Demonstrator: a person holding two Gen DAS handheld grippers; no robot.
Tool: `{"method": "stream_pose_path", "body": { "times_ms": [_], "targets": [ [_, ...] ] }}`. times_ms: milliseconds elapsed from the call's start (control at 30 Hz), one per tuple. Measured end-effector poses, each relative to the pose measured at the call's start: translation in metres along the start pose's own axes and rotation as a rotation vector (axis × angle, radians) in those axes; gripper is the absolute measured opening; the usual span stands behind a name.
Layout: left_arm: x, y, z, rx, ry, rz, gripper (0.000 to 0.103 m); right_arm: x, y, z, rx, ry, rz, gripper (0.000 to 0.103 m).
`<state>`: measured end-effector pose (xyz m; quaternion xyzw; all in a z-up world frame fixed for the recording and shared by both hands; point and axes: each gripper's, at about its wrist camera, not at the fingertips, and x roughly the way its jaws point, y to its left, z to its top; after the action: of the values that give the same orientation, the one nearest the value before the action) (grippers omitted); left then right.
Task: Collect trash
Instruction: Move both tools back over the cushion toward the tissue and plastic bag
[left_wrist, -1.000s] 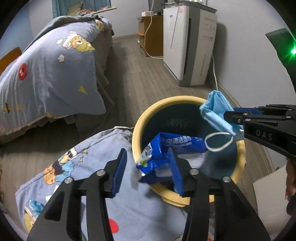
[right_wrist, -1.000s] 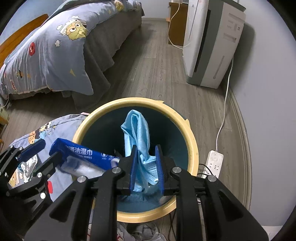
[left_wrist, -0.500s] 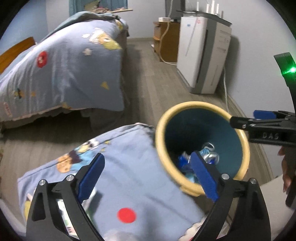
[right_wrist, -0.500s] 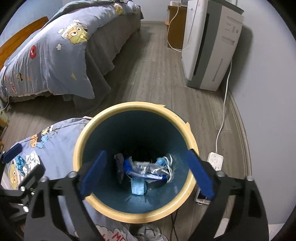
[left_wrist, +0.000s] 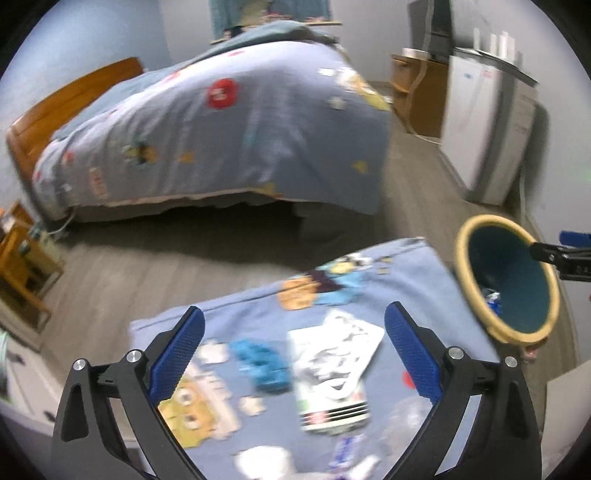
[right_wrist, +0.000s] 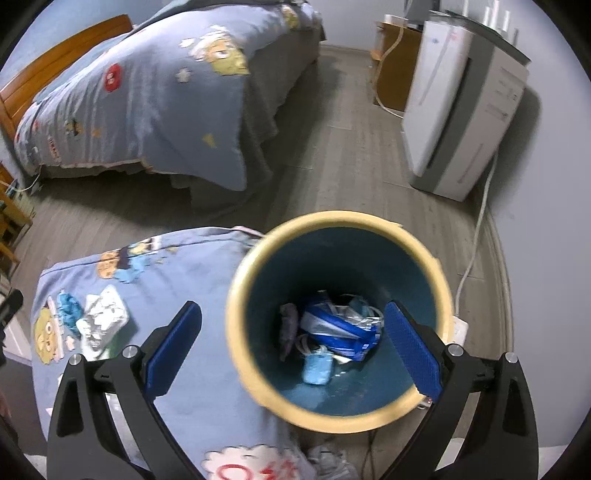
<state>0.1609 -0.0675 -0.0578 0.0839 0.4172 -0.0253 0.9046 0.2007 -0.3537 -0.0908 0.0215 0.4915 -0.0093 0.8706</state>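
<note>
Yellow-rimmed bin (right_wrist: 441, 291) held one wipes pack (right_wrist: 338, 328); both my grippers, left (left_wrist: 293, 354) and right (right_wrist: 291, 354), were spread wide; one wrapper (left_wrist: 328, 373) lay at six o'clock.

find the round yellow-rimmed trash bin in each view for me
Left wrist view: the round yellow-rimmed, dark teal trash bin sits at the right edge, tilted, beyond the open left claw.
Right wrist view: the bin fills the lower centre, seen from above, trash inside, between the open right claw's fingers.
Shared landmark: the blue cartoon-print cushion immediately left of the bin.
</note>
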Motion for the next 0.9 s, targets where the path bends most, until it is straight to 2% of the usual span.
{"method": "stream_pose_path", "body": {
  "times_ms": [167,300,467,567,733,800,900],
  "targets": [
    [-0.001,0.051,-0.02,-0.086,0.002,0.046,0.097,0.008,0.049,-0.001,-0.052,0.026,0.033,0.097],
    [0.008,0.072,-0.036,-0.1,0.036,0.072,0.097,0.02,0.088,-0.005,-0.097,0.063,0.055,0.097],
    [0.013,0.094,-0.061,-0.134,0.067,0.056,0.097,0.027,0.125,-0.018,-0.162,0.08,0.065,0.097],
    [0.012,0.096,-0.08,-0.129,0.1,0.066,0.097,0.026,0.131,-0.03,-0.171,0.101,0.06,0.097],
    [-0.01,0.091,-0.102,-0.147,0.064,0.057,0.097,0.01,0.125,-0.051,-0.07,0.107,0.09,0.097],
    [-0.017,0.084,-0.114,-0.144,0.06,0.048,0.097,0.004,0.126,-0.06,-0.068,0.098,0.086,0.097],
    [-0.021,0.074,-0.135,-0.151,0.097,0.022,0.097,-0.003,0.126,-0.077,-0.074,0.099,0.071,0.097]
  ]
}}
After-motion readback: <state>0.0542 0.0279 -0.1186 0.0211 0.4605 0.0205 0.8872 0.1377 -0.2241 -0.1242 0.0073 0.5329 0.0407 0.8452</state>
